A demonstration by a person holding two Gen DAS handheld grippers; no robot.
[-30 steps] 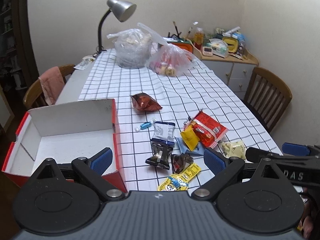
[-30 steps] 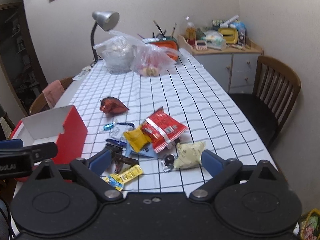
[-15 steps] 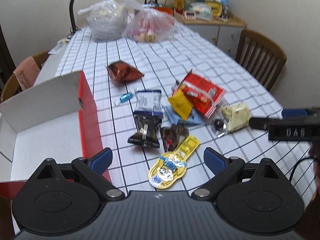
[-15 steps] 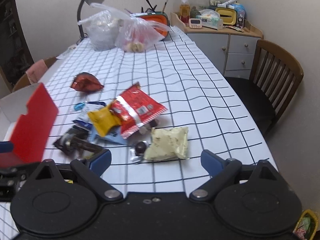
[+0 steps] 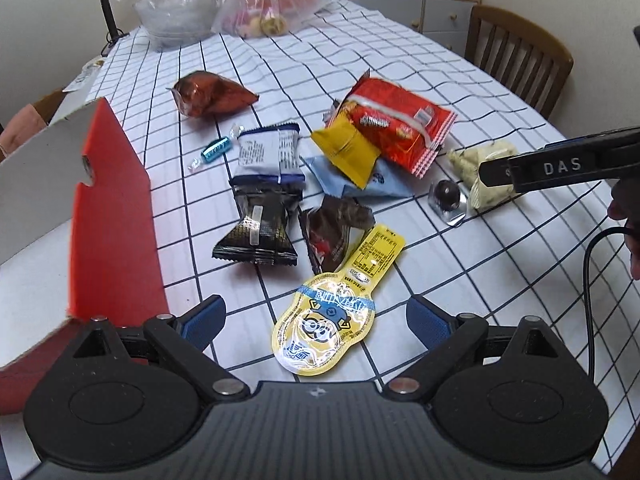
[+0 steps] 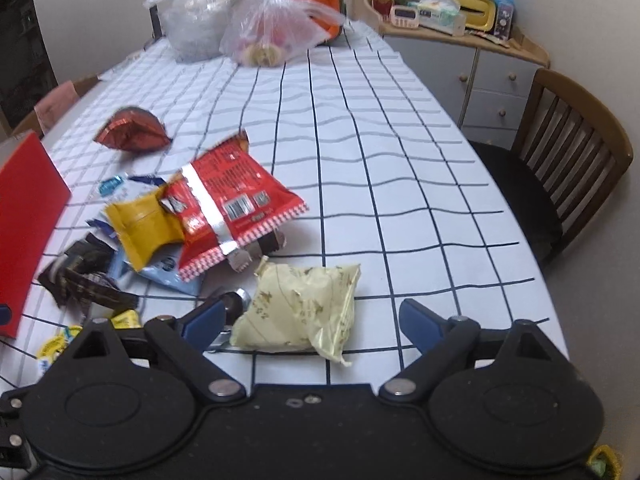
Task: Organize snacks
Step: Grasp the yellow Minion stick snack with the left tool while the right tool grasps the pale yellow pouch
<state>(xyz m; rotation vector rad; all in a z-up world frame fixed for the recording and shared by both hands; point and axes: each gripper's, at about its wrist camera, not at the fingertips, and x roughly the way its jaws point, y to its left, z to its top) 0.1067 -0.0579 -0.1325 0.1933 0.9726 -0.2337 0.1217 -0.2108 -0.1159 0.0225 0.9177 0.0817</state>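
both tongs have dropped closer to the snacks. left gripper [image 5: 316, 316] gapes wide around the yellow pouch [image 5: 334, 316]; right gripper [image 6: 310, 318] gapes wide around the pale bag [image 6: 300, 312], red box [image 5: 112, 216] left.

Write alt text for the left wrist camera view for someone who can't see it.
Open left gripper hovers over a yellow cartoon snack pouch on a grid-patterned tablecloth, with more snack packets scattered beyond. A red and white box stands left; the right gripper enters at right.

Checked cloth [image 6: 400, 168] over the surface [image 6: 554, 334]. Wooden chair [image 6: 576, 152] just beside its right edge. Pale drawer cabinet [image 6: 492, 80] in the corner.
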